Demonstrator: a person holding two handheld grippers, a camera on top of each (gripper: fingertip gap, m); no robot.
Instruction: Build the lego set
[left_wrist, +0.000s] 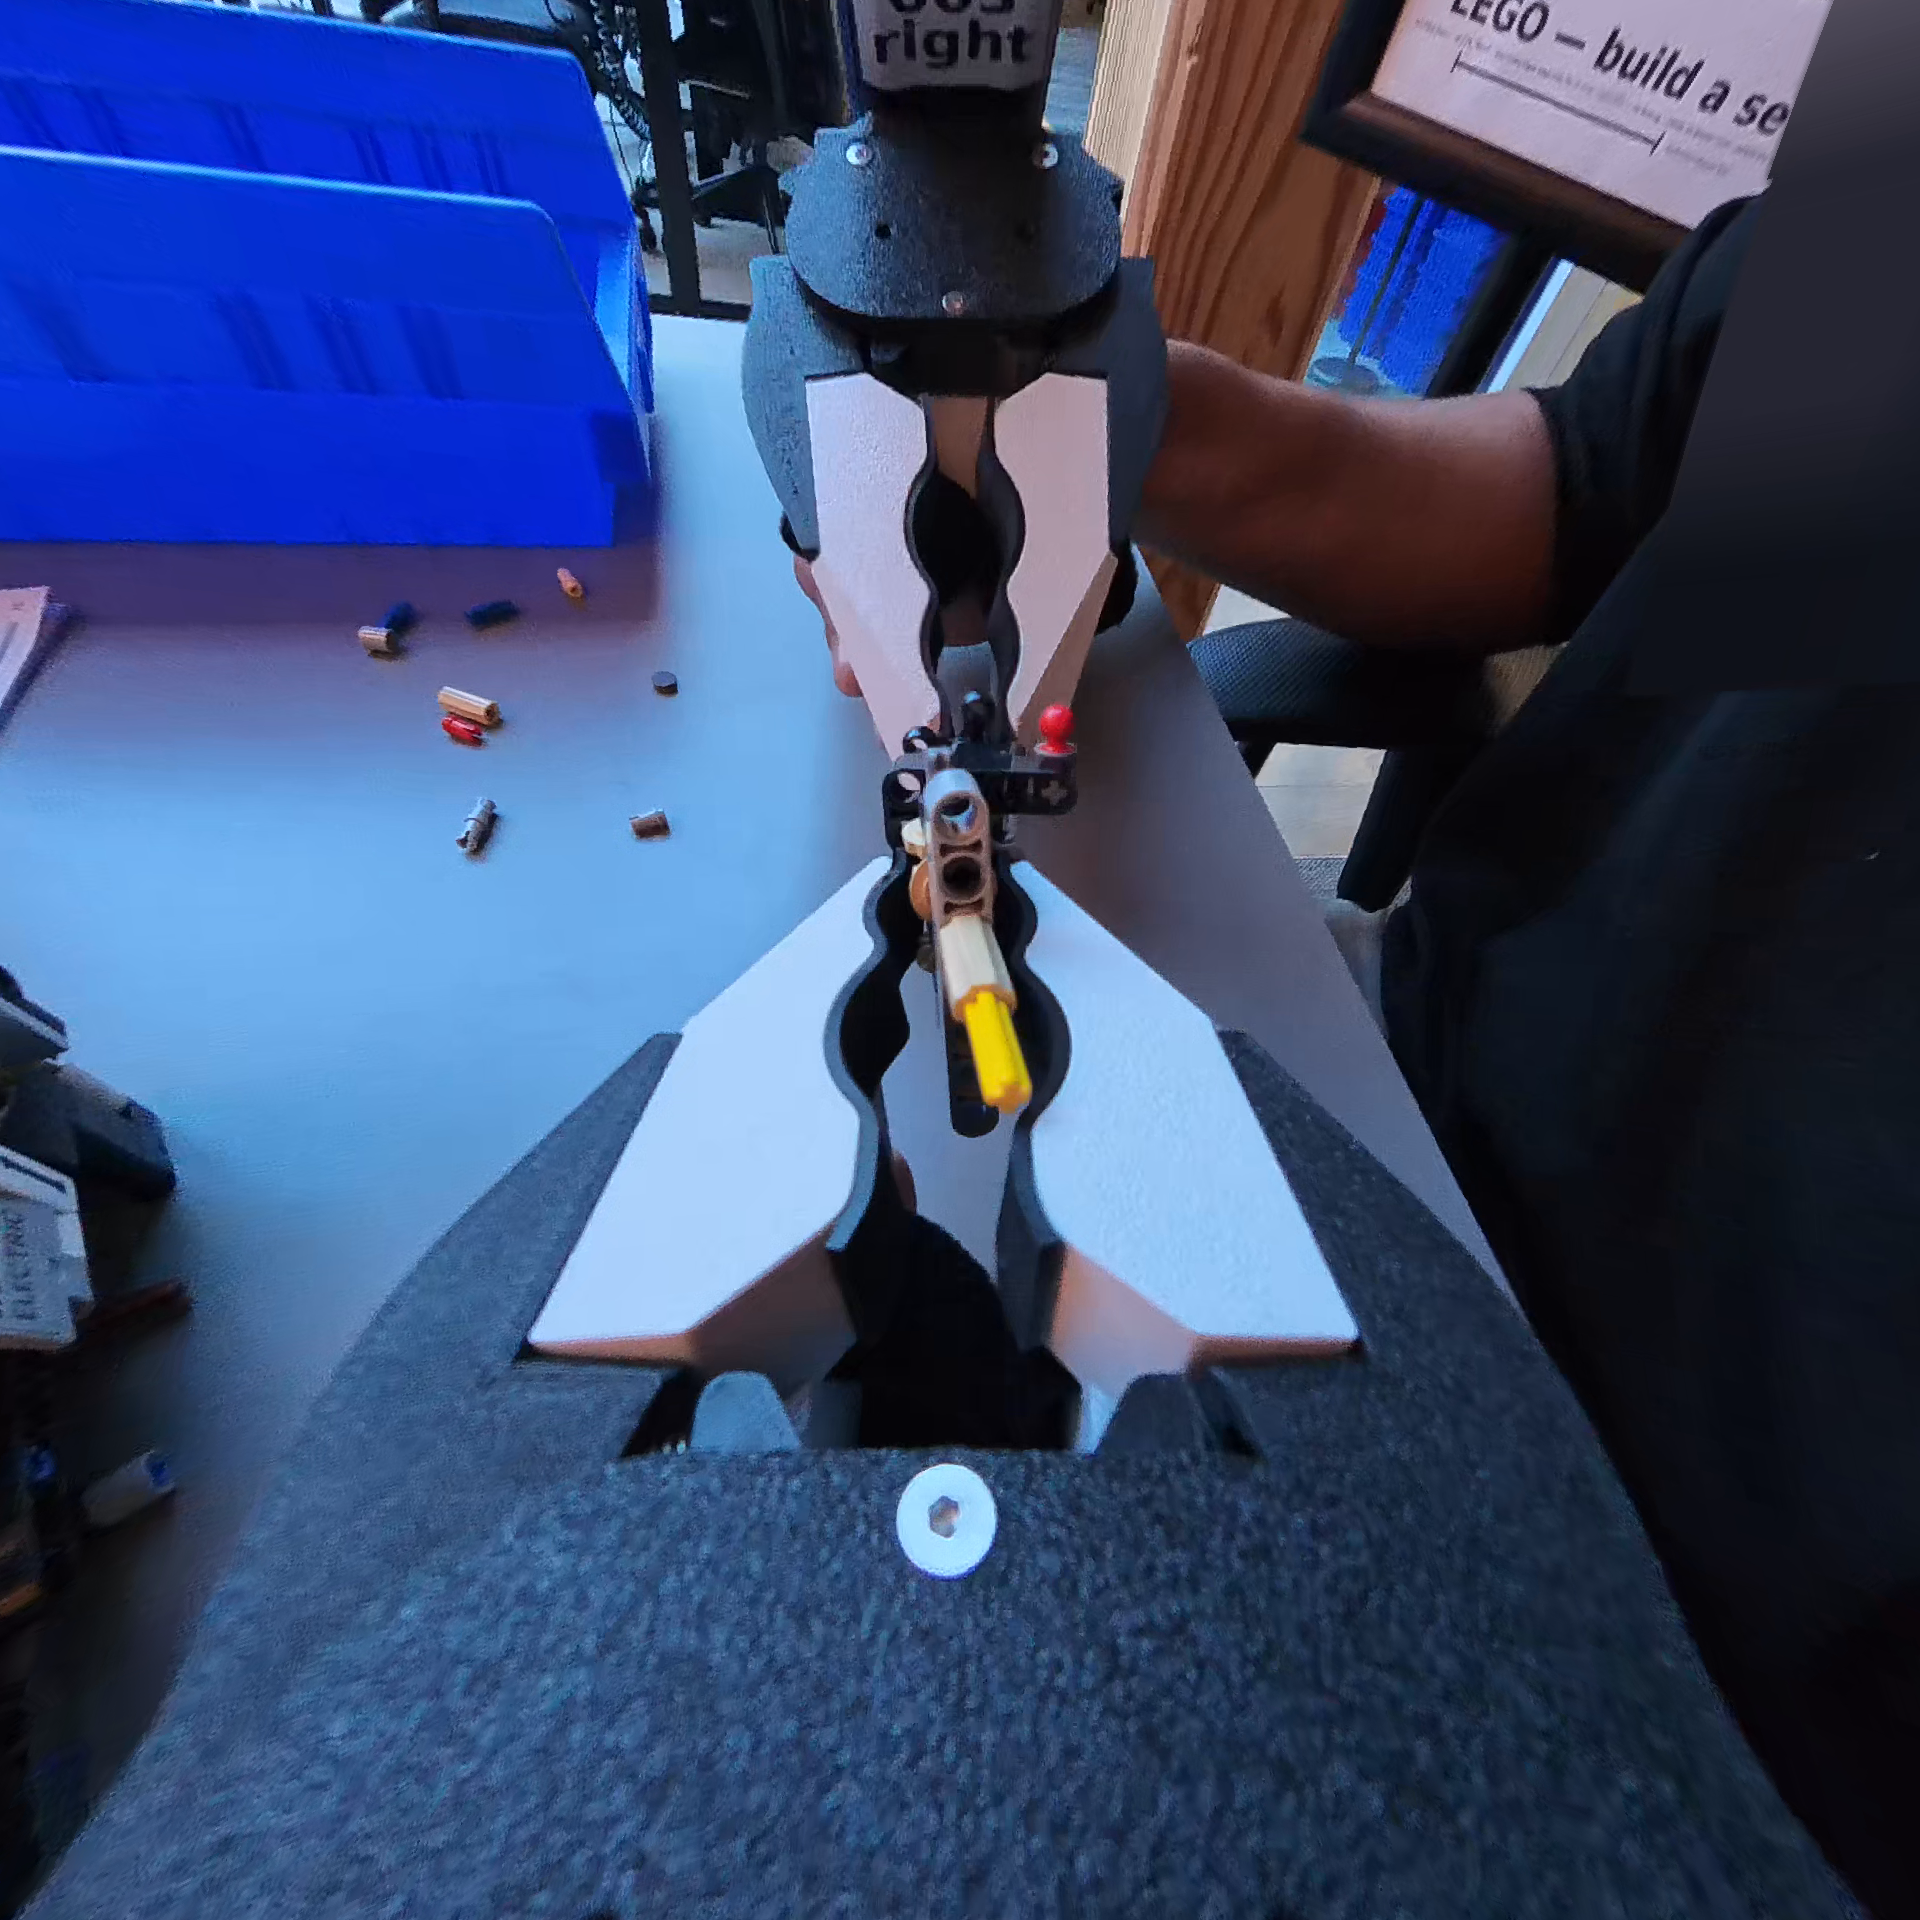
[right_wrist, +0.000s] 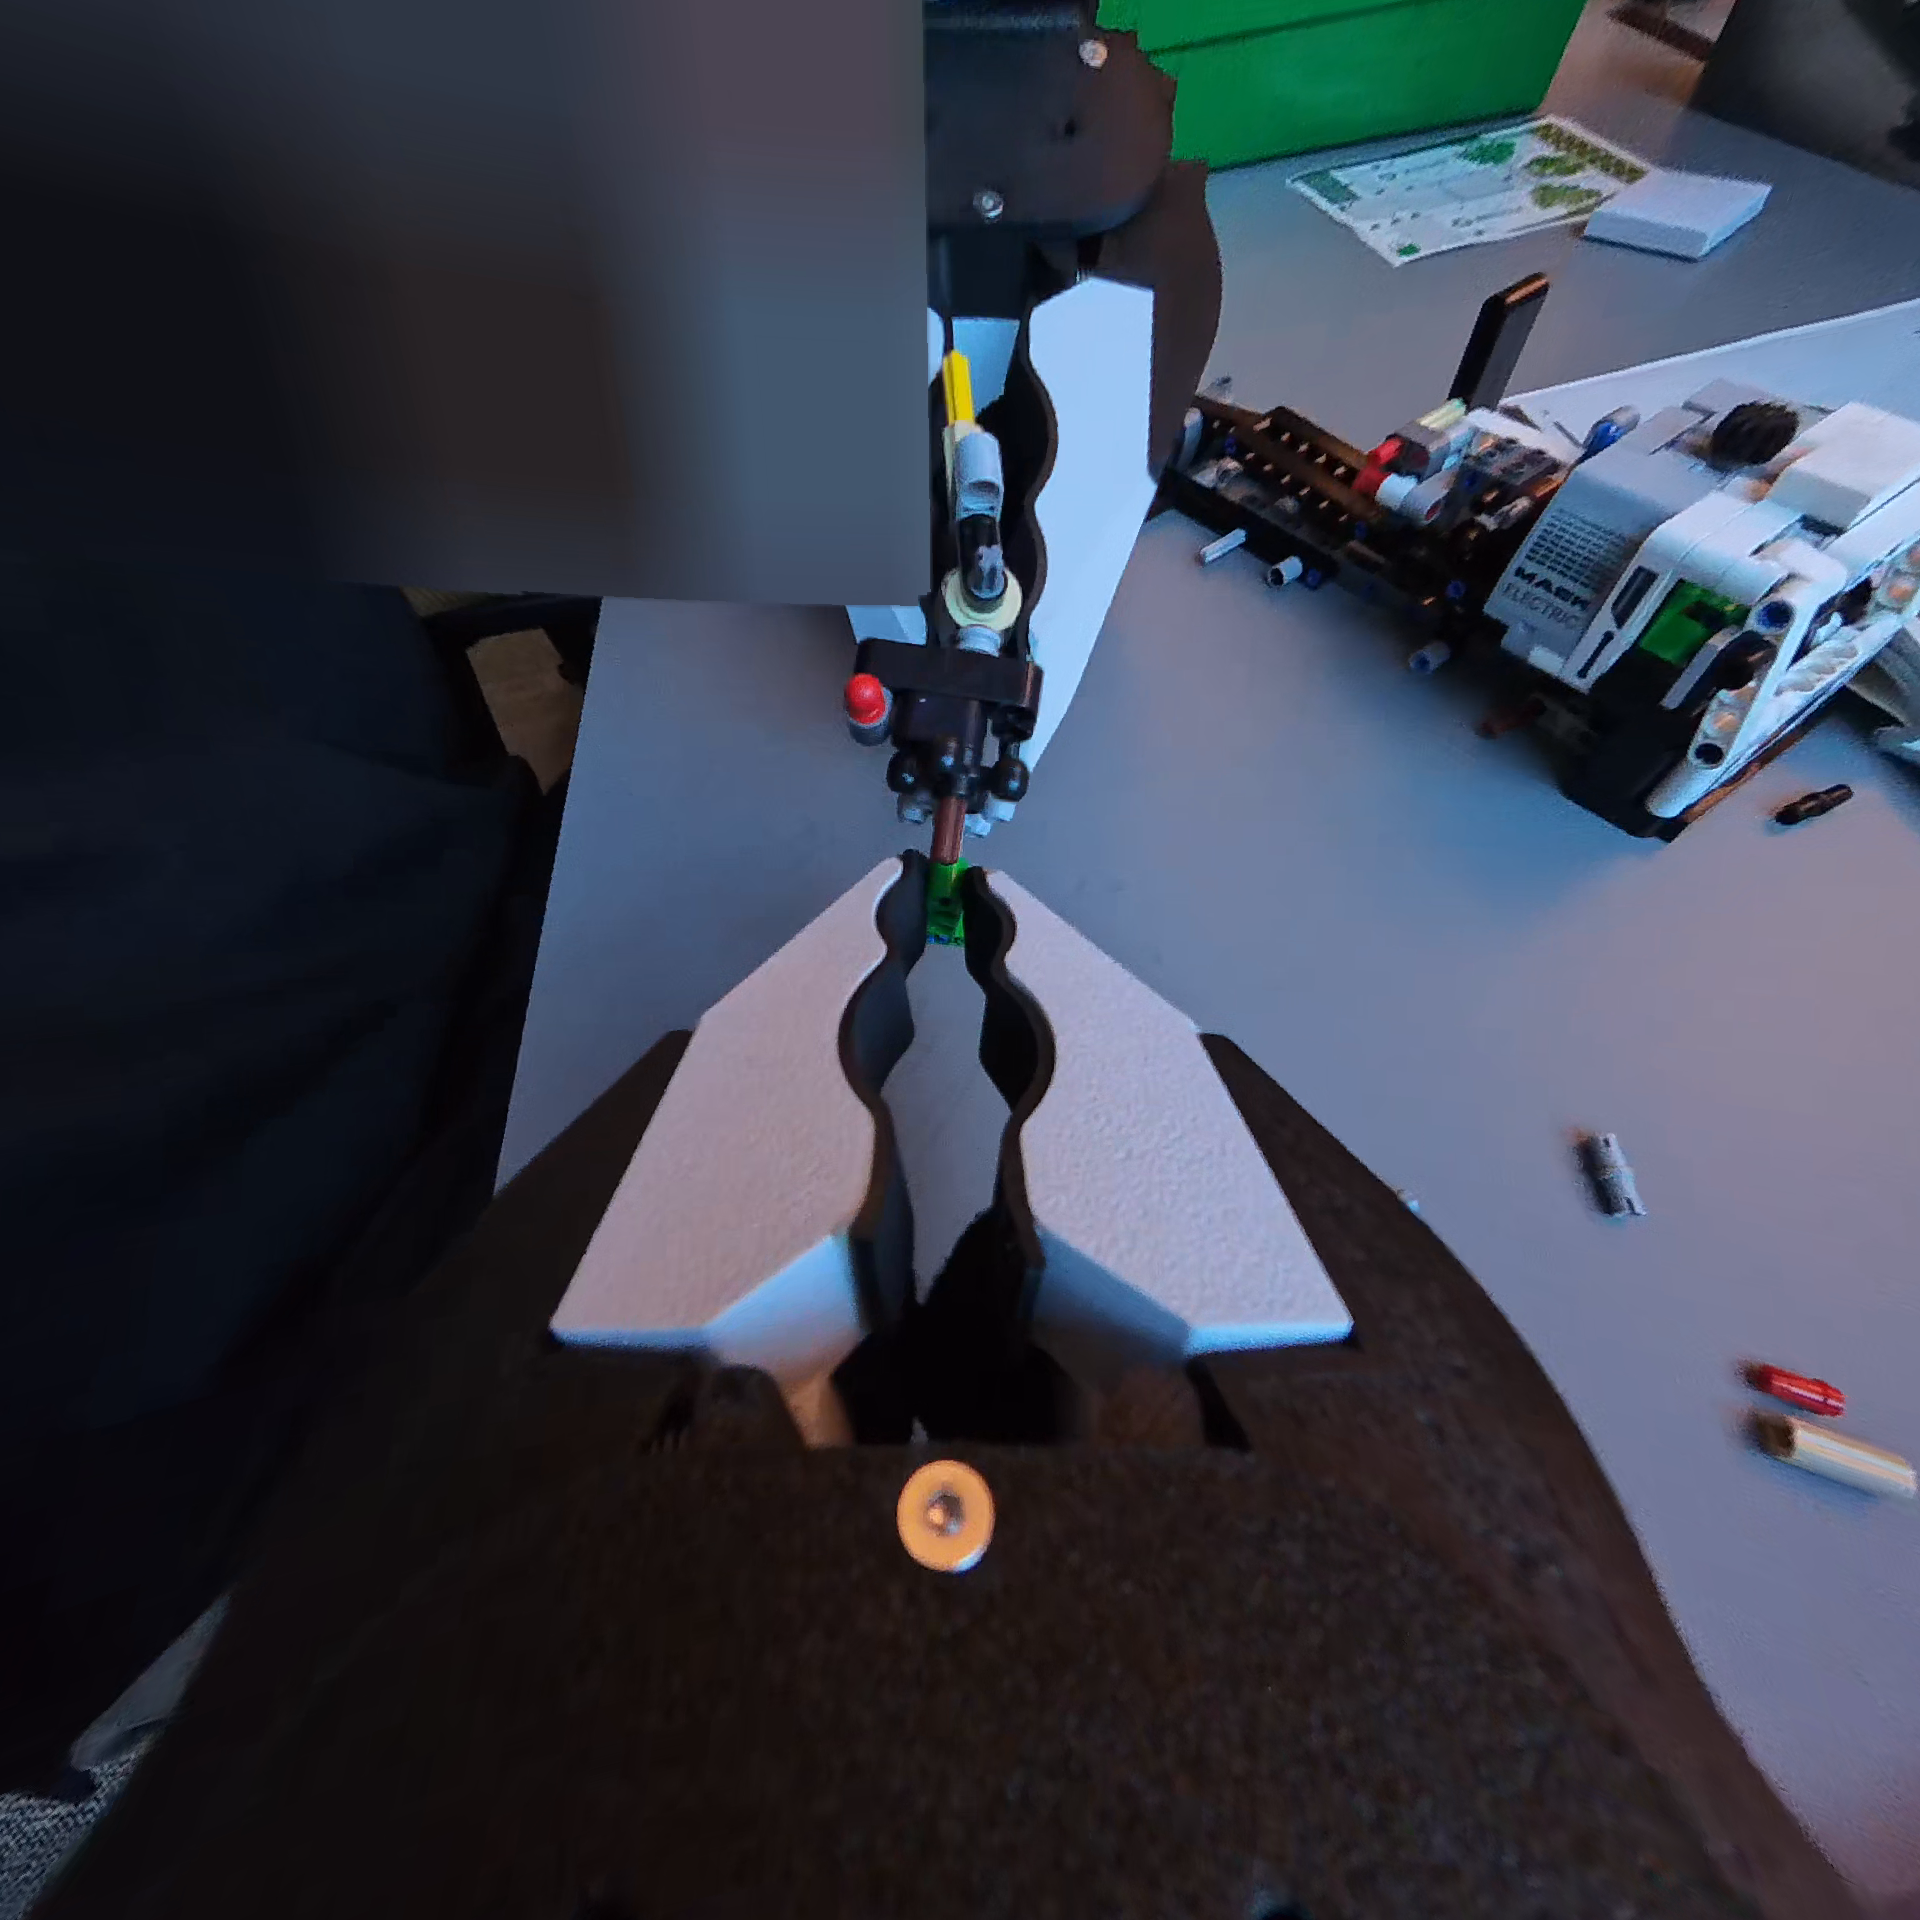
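Note:
My left gripper (left_wrist: 956, 873) is shut on a small lego assembly (left_wrist: 961, 894) and holds it above the grey table (left_wrist: 312, 987). The assembly has a yellow axle (left_wrist: 992, 1049), a tan sleeve, a grey connector and a black cross beam with a red ball (left_wrist: 1056, 722). My right gripper (right_wrist: 940, 868) faces it head-on and is shut on a small green piece (right_wrist: 945, 899). The green piece sits on a brown axle (right_wrist: 948, 826) sticking out of the assembly (right_wrist: 951, 707). The right gripper also shows in the left wrist view (left_wrist: 966, 717), and the left gripper in the right wrist view (right_wrist: 982, 623).
Blue bins (left_wrist: 312, 312) stand at the back left, with loose pins (left_wrist: 468, 712) scattered in front. A part-built white truck (right_wrist: 1662, 582), a booklet (right_wrist: 1475, 187) and a green box (right_wrist: 1340, 73) lie beyond. Loose pins (right_wrist: 1610, 1174) lie at right. A person's arm (left_wrist: 1351, 488) is beside the table edge. My left and right fingertips are right by each other.

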